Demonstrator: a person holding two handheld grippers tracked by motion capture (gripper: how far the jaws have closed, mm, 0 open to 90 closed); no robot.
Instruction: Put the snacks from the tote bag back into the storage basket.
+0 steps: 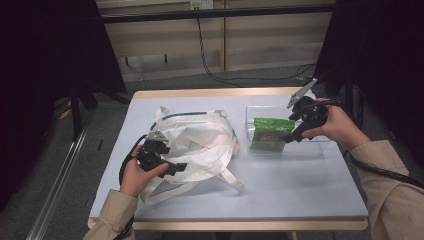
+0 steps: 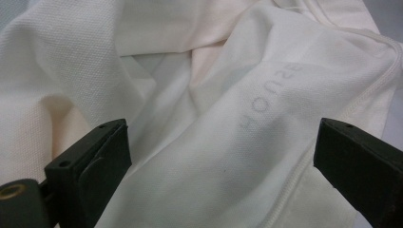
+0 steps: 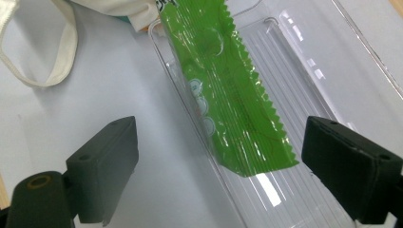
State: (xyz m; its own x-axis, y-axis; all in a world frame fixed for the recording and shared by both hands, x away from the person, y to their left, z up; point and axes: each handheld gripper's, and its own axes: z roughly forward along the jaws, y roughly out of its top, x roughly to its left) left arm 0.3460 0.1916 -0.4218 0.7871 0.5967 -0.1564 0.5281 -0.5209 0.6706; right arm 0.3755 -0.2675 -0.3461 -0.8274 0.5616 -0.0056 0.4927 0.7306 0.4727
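Observation:
A white cloth tote bag [image 1: 200, 145] with a green-trimmed mouth lies crumpled on the left half of the table. My left gripper [image 1: 172, 167] rests at its near left side. In the left gripper view its jaws stand wide apart over the bag's cloth [image 2: 214, 95], so this left gripper [image 2: 221, 156] is open. A green snack packet [image 1: 270, 134] lies in a clear plastic tray [image 1: 260, 111] at the right. My right gripper [image 1: 292, 135] hovers at the packet's right edge. Seen from the right gripper [image 3: 221, 161], the jaws are open on either side of the packet's [image 3: 228, 95] near end, not touching it.
The grey-blue table [image 1: 290, 185] has a wooden edge. The bag's straps [image 3: 47, 71] trail toward the tray [image 3: 309, 80] and the table's near side. Dark curtains stand at both sides, and cables run on the floor behind.

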